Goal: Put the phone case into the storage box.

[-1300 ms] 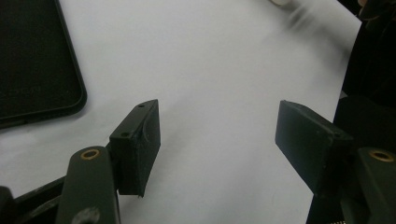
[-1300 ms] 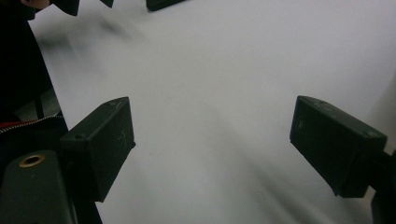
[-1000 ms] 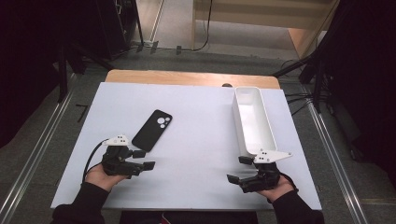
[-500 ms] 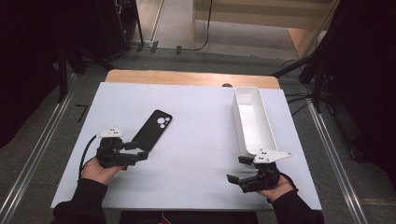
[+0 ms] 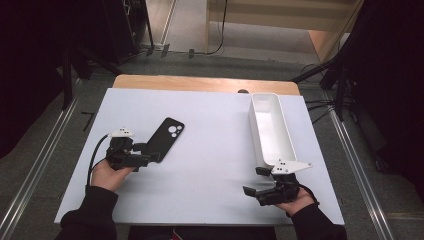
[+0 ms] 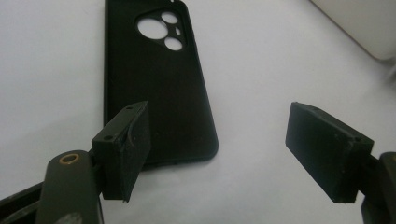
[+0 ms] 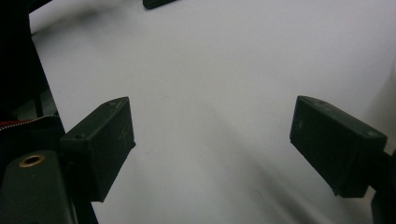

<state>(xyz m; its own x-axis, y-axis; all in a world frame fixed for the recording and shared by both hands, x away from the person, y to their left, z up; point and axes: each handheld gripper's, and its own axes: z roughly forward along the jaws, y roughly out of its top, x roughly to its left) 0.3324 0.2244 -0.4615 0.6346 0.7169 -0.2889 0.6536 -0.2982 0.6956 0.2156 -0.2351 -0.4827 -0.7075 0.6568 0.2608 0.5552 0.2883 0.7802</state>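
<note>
High view: one black phone case (image 5: 166, 139) is lying on the white bench (image 5: 215, 165), one white tray (image 5: 271, 131) beyond the right gripper (image 5: 252, 181).

Left gripper view: left gripper (image 6: 215, 144) jaws have just been opening and are standing spread; case's near corner is lying just ahead of the left jaw, unpinched.

Right gripper view: jaws are standing spread over bare bench. No readable writing.

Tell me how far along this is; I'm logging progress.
Nothing looks done: the case lies flat on the table and the bin looks empty. In hand: the left tool, whose jaws have just been opening, is at the case's near end, not gripping it. The right tool waits open. Left: grasping and moving the case, perhaps to the bin.
</note>
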